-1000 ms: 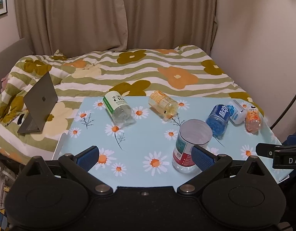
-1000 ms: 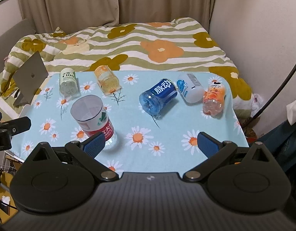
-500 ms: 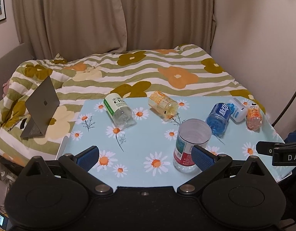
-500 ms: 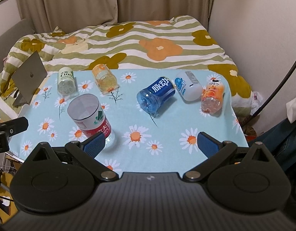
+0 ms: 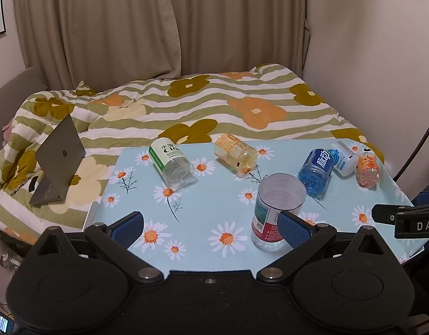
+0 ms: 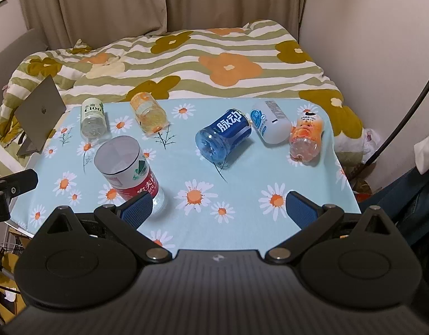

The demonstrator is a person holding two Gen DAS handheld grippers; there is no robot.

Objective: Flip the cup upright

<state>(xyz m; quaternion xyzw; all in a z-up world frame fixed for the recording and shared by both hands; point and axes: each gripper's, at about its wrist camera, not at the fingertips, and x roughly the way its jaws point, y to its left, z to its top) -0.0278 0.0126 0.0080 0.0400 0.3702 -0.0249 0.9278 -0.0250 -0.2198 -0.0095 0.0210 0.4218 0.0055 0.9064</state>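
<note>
On the daisy-print table (image 5: 214,195) the red-and-white labelled cup (image 5: 273,217) stands with its open mouth up, at 4 o'clock from the table's middle in the left wrist view. The left gripper (image 5: 211,223) hovers near the table's near edge, jaws spread wide, nothing between them; its right pad overlaps the cup's lower side in the picture, though contact cannot be told. The right gripper (image 6: 218,208) is just as wide apart and empty, with the same cup (image 6: 128,167) at its 10 o'clock.

5 cut-bottle cups lie on their sides. The right wrist view shows them best: green-labelled cup (image 6: 93,120) at 10 o'clock, yellow cup (image 6: 149,115) at 11, blue cup (image 6: 224,134) mid-table, white cup (image 6: 270,125) touching the blue one, orange cup (image 6: 306,136) at 2 o'clock. Only this view looks into the blue cup's open end.

The left view shows more of the laptop (image 5: 58,159) propped on the flowered quilt (image 5: 214,106), at 9 o'clock.
</note>
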